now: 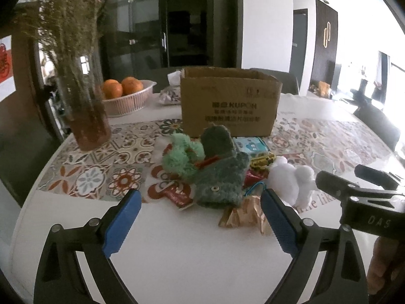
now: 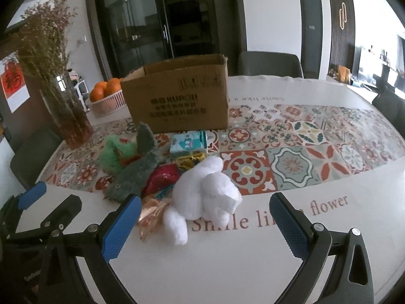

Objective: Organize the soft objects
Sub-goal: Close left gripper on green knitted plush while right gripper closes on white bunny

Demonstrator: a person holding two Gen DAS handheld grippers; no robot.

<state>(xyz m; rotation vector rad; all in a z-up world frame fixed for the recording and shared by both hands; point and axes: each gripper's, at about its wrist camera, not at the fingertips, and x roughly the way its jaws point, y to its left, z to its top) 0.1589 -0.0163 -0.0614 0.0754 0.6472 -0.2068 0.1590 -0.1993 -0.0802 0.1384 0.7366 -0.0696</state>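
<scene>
approach step: 2 grippers are hovering at the near edge of a pile of soft things on the table [image 2: 329, 240]. the left gripper [image 1: 200, 217], jaws standing wide and holding nothing, is facing the dark green knitted pouch [image 1: 222, 174], with the light green plush [image 1: 182, 157] just left of it. the right gripper [image 2: 205, 223], jaws also wide and holding nothing, is facing the white plush [image 2: 207, 197]. the open cardboard box [image 2: 177, 96] is waiting at the far side. next, each gripper likely needs lowering around its toy before closing.
</scene>
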